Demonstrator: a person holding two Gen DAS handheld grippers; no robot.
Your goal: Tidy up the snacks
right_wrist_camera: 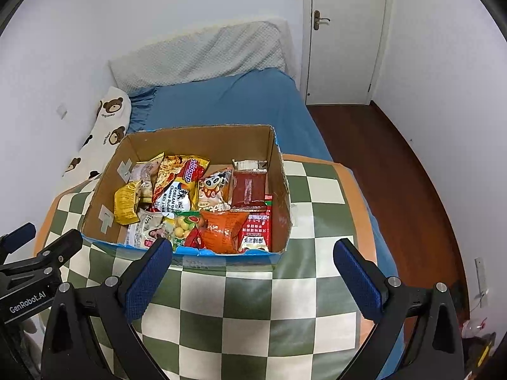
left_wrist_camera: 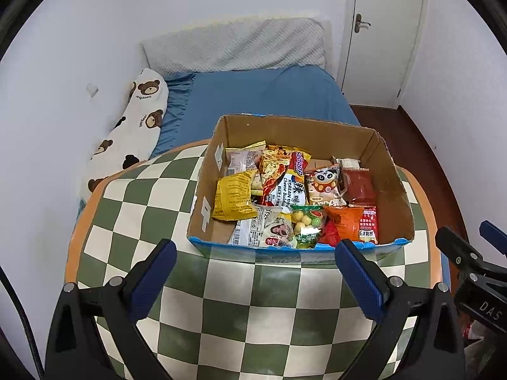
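An open cardboard box [left_wrist_camera: 396, 190] with a blue front edge stands on the checkered table [left_wrist_camera: 253, 310]; it also shows in the right wrist view [right_wrist_camera: 279, 186]. It holds several snack packs: a yellow bag [left_wrist_camera: 233, 199], a Sedaap noodle pack [left_wrist_camera: 290, 180], a panda pack [left_wrist_camera: 323, 183], an orange bag [left_wrist_camera: 343, 221] and a red pack [right_wrist_camera: 250, 186]. My left gripper [left_wrist_camera: 256, 253] is open and empty, just in front of the box. My right gripper [right_wrist_camera: 253, 253] is open and empty at the box's front right corner.
A bed with a blue sheet [left_wrist_camera: 253, 95] lies behind the table, with a bear-print pillow [left_wrist_camera: 133, 126] along the left wall. A white door [right_wrist_camera: 345, 34] and dark wood floor [right_wrist_camera: 396, 174] are to the right. The table's orange rim [right_wrist_camera: 361, 190] curves around.
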